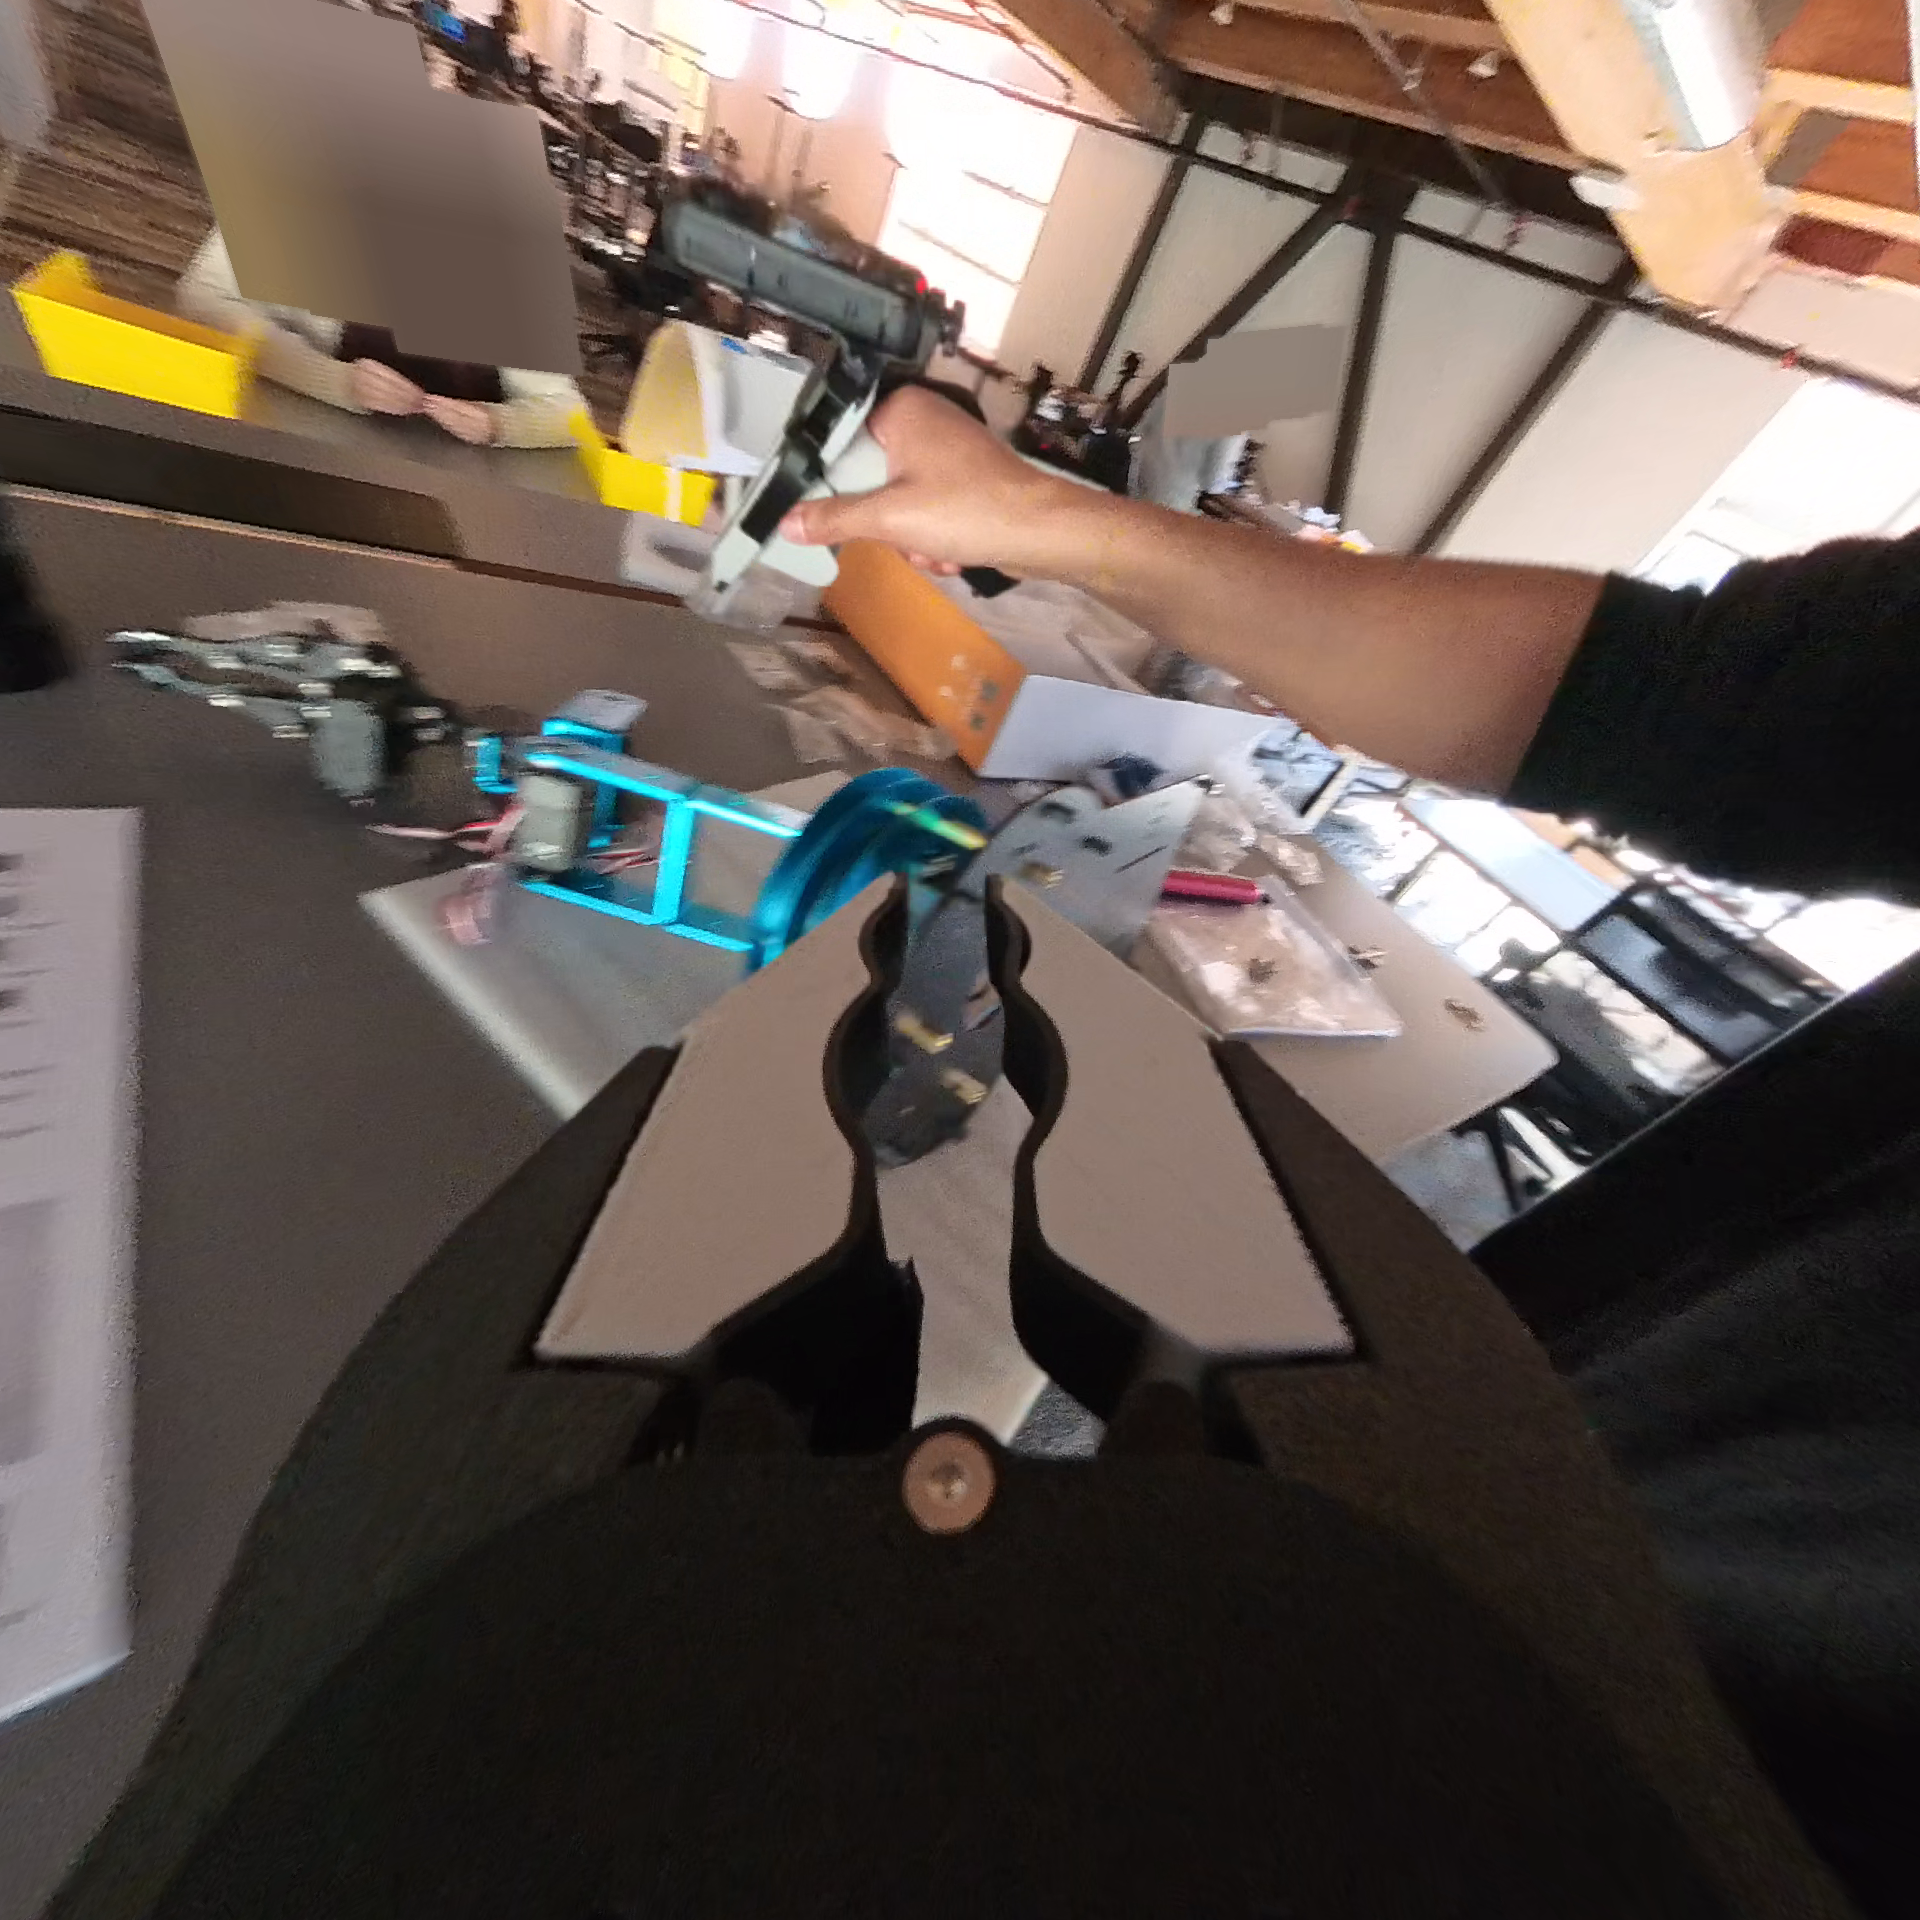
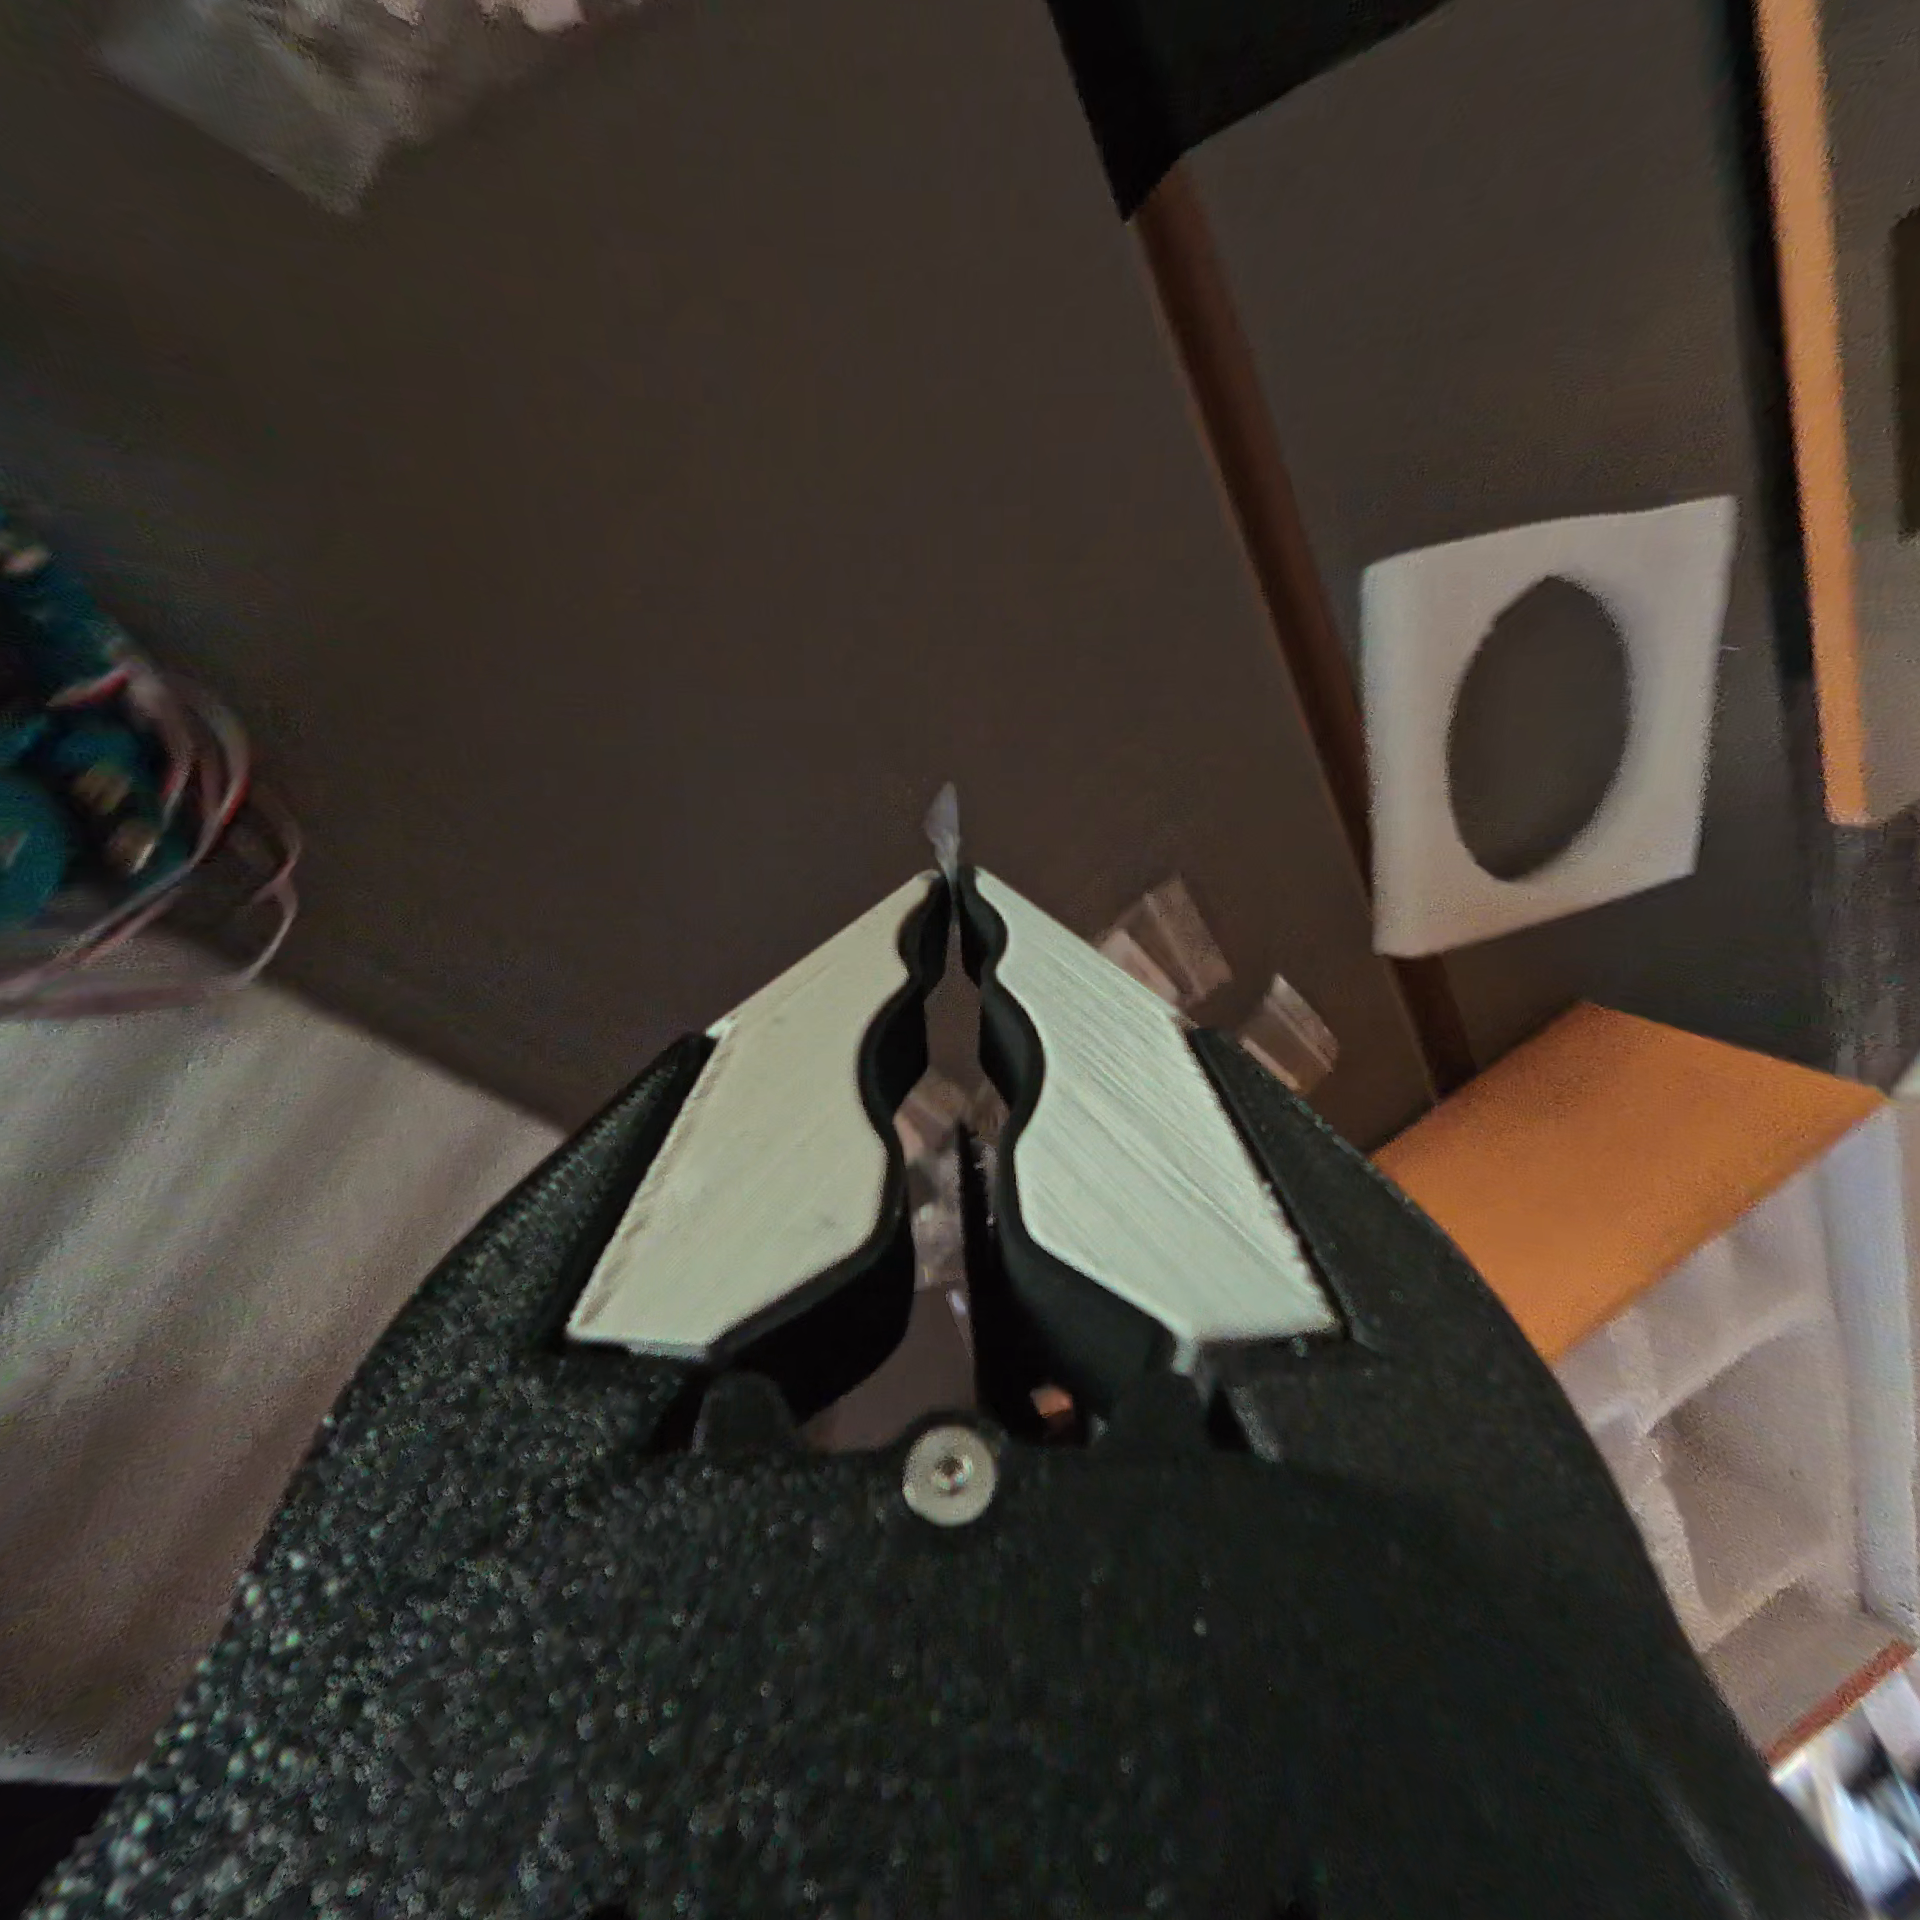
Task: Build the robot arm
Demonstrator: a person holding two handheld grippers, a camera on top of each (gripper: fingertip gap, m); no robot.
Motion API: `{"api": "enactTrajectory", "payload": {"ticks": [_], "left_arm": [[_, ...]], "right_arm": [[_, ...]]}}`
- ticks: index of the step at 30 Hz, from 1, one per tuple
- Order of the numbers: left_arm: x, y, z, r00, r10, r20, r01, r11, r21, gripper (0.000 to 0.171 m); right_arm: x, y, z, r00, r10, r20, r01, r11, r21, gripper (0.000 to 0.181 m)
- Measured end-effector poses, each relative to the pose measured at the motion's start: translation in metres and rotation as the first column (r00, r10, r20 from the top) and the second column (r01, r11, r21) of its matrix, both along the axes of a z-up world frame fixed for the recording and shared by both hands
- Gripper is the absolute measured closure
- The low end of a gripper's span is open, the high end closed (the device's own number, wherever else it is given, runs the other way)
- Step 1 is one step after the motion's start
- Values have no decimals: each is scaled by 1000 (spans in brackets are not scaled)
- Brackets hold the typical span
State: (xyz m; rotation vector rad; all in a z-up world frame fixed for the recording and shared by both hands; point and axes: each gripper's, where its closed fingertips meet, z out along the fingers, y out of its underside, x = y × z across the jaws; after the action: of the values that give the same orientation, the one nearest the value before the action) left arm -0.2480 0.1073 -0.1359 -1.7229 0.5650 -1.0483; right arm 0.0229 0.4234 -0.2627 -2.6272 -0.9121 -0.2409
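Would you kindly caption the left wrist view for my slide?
Left gripper shut on a dark plate beside a blue frame; the right gripper hangs above the table.

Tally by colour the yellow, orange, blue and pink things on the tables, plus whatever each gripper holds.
Yellow plastic bins: 2
Orange cardboard box: 1
Blue metal frame-and-disc assembly: 1
Pink cylinder: 1
Dark plate with brass studs, in left gripper: 1
Clear plastic sliver, in right gripper: 1
Total: 7
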Motion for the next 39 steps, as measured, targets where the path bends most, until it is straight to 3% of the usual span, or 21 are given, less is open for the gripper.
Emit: {"api": "enactTrajectory", "payload": {"ticks": [4, 6, 8, 11, 14, 17, 20, 23, 24, 26, 29, 32, 35, 38, 39], "left_arm": [[-69, 27, -6, 994, 94, -61, -93, 995, 21, 159], [-102, 44, -12, 988, 113, -104, -110, 993, 37, 159], [-133, 65, -19, 976, 133, -172, -124, 990, 64, 159], [-175, 95, -28, 949, 133, -286, -108, 989, 100, 156], [-207, 125, -36, 927, 119, -356, -81, 989, 121, 156], [-221, 152, -48, 924, 67, -376, -37, 996, 87, 156], [-216, 174, -58, 929, 5, -370, 16, 998, 54, 156], [-201, 190, -62, 934, -65, -350, 80, 996, 29, 156], [-198, 195, -64, 932, -79, -353, 92, 996, 21, 155], [-201, 211, -78, 905, -62, -421, 63, 998, -12, 155], [-221, 233, -98, 860, -4, -511, -24, 999, -49, 155], [-248, 247, -110, 822, 21, -570, -84, 993, -84, 151], [-275, 261, -119, 771, 48, -635, -131, 988, -84, 146], [-292, 268, -134, 746, 11, -666, -155, 975, -157, 137], [-295, 269, -138, 747, -5, -665, -157, 970, -183, 136]], "right_arm": [[-34, 24, -46, 997, -68, 20, 70, 989, -127, 179], [-59, 24, -58, 987, -131, -90, 112, 975, -189, 164], [-75, 22, -53, 956, -208, -208, 156, 957, -243, 154], [-73, 25, 9, 880, -268, -392, 230, 963, -141, 148], [-66, -2, 112, 771, -221, -597, 312, 949, 52, 149], [-58, -67, 203, 735, -89, -672, 390, 867, 311, 149], [-57, -149, 241, 757, -23, -654, 457, 733, 504, 144], [-58, -223, 235, 790, -64, -609, 512, 614, 600, 137], [-60, -244, 227, 790, -86, -607, 534, 583, 612, 125], [-62, -281, 206, 760, -141, -634, 607, 503, 616, 107], [-71, -323, 166, 710, -186, -679, 682, 421, 598, 105], [-92, -347, 134, 611, -218, -761, 768, 398, 502, 106], [-101, -363, 113, 621, -293, -727, 775, 372, 511, 117], [-112, -372, 113, 614, -331, -717, 782, 382, 493, 136], [-113, -374, 116, 617, -334, -713, 778, 396, 488, 134]]}}
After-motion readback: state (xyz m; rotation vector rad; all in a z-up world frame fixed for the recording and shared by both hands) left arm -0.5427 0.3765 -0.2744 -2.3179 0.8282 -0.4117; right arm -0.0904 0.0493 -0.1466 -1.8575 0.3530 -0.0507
